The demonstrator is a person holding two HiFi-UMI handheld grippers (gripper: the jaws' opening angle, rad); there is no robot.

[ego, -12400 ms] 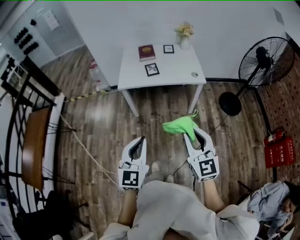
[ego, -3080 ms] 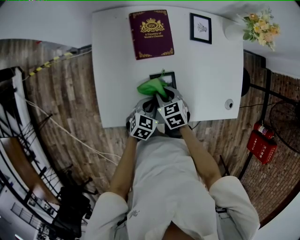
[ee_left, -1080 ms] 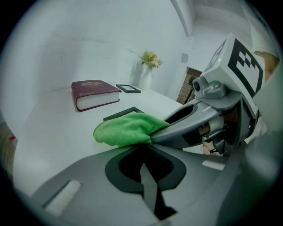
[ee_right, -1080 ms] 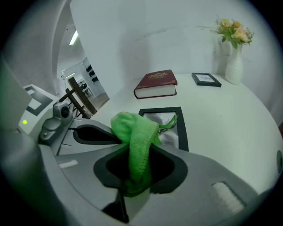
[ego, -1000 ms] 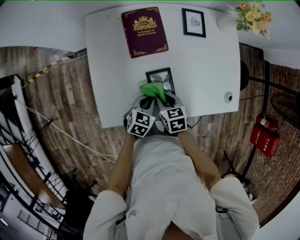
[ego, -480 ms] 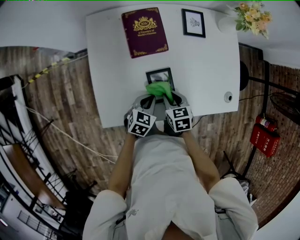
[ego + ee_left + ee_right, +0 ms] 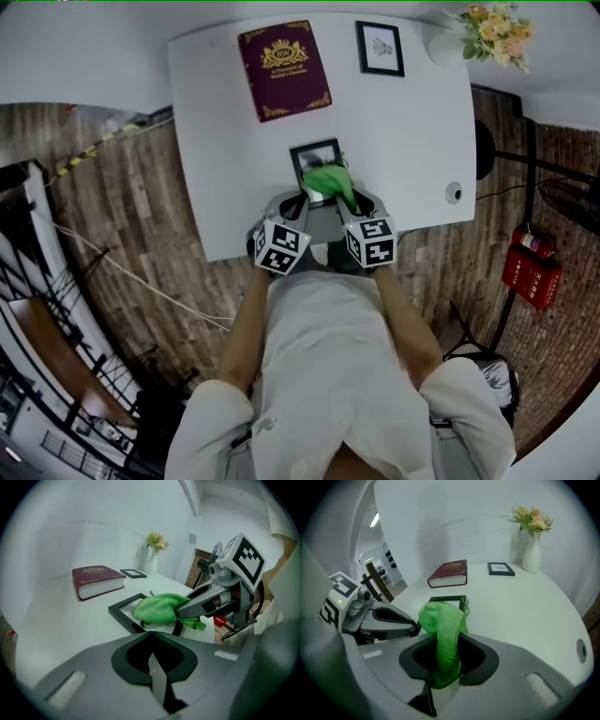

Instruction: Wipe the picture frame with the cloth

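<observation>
On a white table (image 7: 412,112), the right gripper (image 7: 347,200) pinches a green cloth (image 7: 330,178), which lies on a black picture frame (image 7: 307,157) near the front edge. The left gripper (image 7: 300,201) sits just beside, jaws closed, empty.

White table (image 7: 412,131), wood plank floor (image 7: 112,206), white wall (image 7: 75,47) behind.

A bunched green cloth (image 7: 330,180), clamped in the right hand-held gripper (image 7: 345,202), rests on a black picture frame (image 7: 306,157) lying flat near the white worktop's (image 7: 412,122) front edge.
</observation>
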